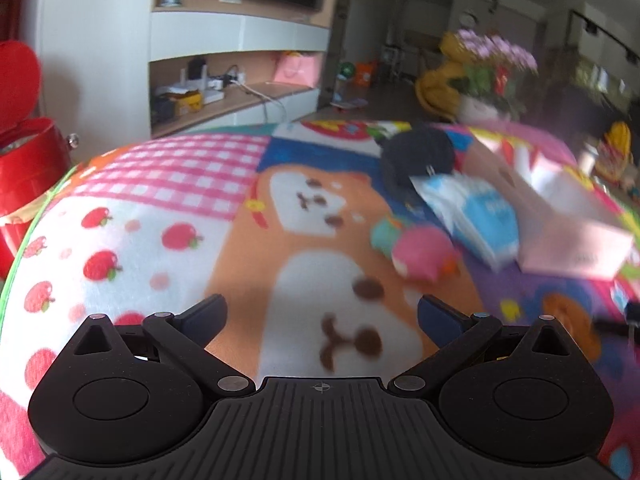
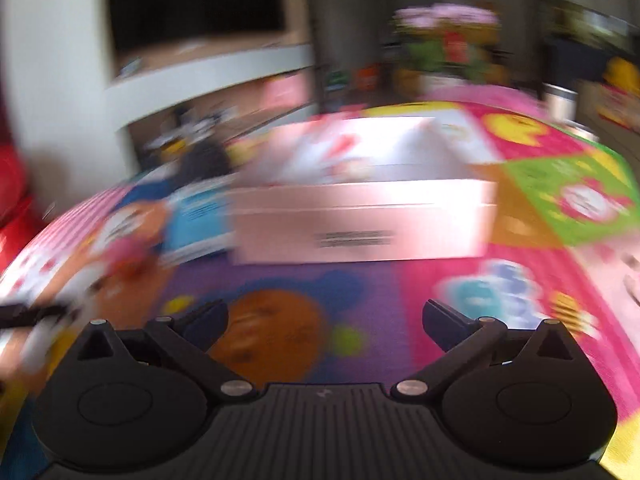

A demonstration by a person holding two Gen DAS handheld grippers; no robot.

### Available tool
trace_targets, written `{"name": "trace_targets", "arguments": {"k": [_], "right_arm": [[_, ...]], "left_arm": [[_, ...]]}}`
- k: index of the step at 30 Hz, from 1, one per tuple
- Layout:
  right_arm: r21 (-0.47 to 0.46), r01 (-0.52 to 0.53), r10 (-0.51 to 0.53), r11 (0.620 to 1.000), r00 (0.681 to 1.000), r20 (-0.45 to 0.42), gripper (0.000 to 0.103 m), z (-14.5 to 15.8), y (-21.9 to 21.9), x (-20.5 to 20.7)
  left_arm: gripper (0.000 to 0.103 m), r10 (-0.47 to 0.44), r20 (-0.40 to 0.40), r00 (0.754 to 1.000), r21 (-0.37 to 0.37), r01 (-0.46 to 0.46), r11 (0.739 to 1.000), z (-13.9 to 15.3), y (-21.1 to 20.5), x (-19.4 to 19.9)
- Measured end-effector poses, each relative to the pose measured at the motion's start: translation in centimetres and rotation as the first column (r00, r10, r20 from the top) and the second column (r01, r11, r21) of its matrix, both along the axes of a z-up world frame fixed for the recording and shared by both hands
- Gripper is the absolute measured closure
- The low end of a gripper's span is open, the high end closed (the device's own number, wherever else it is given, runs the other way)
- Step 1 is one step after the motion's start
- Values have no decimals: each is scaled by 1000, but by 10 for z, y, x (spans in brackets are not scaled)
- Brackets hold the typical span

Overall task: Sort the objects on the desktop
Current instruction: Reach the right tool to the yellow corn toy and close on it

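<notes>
A table under a bright cartoon cloth (image 1: 168, 184) carries the objects. In the left wrist view a pink and teal toy (image 1: 416, 252), a blue and white packet (image 1: 476, 216), a black round item (image 1: 420, 152) and an open pink box (image 1: 568, 224) lie to the right, ahead of my left gripper (image 1: 322, 316), which is open and holds nothing. The right wrist view is blurred; the pink box (image 2: 360, 216) sits straight ahead with the blue packet (image 2: 198, 224) and the pink toy (image 2: 128, 252) to its left. My right gripper (image 2: 326, 320) is open and holds nothing.
A red round container (image 1: 28, 160) stands off the table's left edge. A potted plant with purple flowers (image 1: 492, 76) is beyond the far edge, and white shelving (image 1: 240, 60) stands behind. A dark thin object (image 2: 28, 316) pokes in at the left of the right wrist view.
</notes>
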State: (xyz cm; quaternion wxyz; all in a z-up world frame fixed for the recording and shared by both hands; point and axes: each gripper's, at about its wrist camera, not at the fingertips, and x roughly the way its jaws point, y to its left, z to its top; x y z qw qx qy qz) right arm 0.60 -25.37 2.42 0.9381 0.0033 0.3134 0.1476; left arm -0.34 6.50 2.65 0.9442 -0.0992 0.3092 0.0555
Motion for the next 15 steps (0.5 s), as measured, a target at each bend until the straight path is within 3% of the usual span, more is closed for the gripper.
{"name": "trace_targets", "arguments": {"k": [2,4,6,8,10,11,15], "right_arm": [[21,-161,161,987,987,-25,2,7,27,-7],[49,-309,311,950,950,-40,25,12,55,-17],[27,-415,416,910,906,-79,39,10,86,-24],[10,-475,474,880,875,-95,44,6,109,-29],[-57,-504,498,862,862,-94,68,4,126,-35],[-81,-515,507,853,856,-101,72,3,132,-38],[-88,-517,507,851,854,-117,73,2,118,-40]], "left_arm": [[0,15,14,1000,-8,-15,1000,5,8,5],[0,29,31,999,-8,-29,1000,9,16,8],[0,47,54,997,-13,-46,999,15,22,5],[0,54,77,996,-20,-53,998,21,26,-1],[0,51,94,994,-15,-50,999,26,28,-8],[0,48,98,994,-9,-47,999,27,28,-10],[0,24,100,995,-1,-24,1000,26,23,-14]]}}
